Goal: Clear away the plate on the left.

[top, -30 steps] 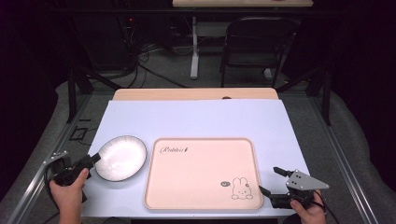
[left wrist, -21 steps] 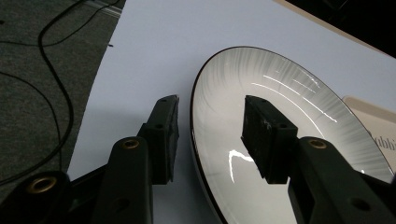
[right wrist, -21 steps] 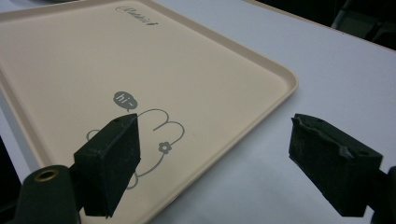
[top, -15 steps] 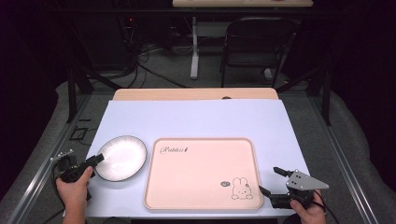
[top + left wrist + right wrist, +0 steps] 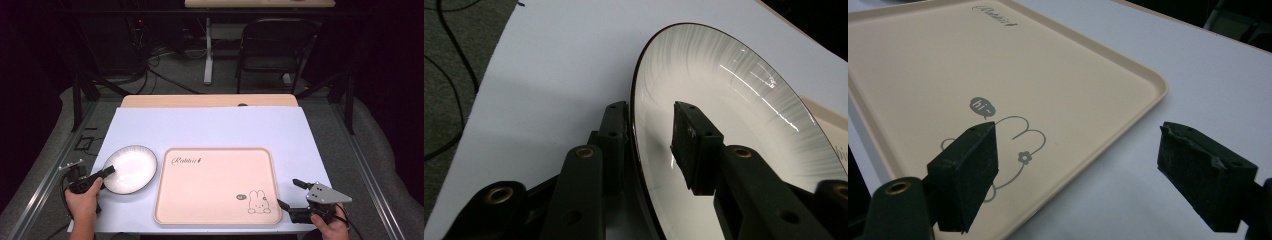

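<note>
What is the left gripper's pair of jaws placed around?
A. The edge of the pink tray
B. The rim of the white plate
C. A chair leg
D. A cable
B: in the left gripper view, the left gripper has one jaw outside and one inside the rim of the white plate.

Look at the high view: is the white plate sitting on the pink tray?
No. The white plate rests on the table's white sheet, left of the pink tray, with a gap between them.
</note>
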Available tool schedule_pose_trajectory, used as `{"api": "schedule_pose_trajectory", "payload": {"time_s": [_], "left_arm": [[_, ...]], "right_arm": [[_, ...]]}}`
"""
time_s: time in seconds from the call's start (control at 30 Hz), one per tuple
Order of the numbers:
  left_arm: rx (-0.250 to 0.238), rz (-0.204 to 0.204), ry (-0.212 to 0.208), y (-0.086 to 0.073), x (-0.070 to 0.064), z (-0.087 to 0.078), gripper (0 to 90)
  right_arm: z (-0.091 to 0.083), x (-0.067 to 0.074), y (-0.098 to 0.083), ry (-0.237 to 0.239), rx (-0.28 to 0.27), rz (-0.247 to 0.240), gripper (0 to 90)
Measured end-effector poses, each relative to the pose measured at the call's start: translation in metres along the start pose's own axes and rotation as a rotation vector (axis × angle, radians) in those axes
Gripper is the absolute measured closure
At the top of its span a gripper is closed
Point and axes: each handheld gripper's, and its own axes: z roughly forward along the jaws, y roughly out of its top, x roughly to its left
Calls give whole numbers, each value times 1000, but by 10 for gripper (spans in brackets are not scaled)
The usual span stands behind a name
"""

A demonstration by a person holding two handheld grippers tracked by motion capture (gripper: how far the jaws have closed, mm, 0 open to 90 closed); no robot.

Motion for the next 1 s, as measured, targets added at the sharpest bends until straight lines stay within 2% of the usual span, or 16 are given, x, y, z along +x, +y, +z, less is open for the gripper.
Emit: {"api": "schedule_pose_trajectory", "payload": {"time_s": [0.07, 0.27, 0.73, 1.0], "left_arm": [[-1, -28, -9, 0, 2, 0, 695], [2, -51, -3, 1, 3, 0, 753], [8, -130, -54, 2, 10, 0, 800], [0, -151, -69, 1, 13, 0, 813]], "right_arm": [[0, 0, 0, 0, 1, 2, 159], [0, 0, 0, 0, 4, 3, 159], [0, 0, 0, 1, 5, 1, 159], [0, 0, 0, 2, 3, -2, 159]]}}
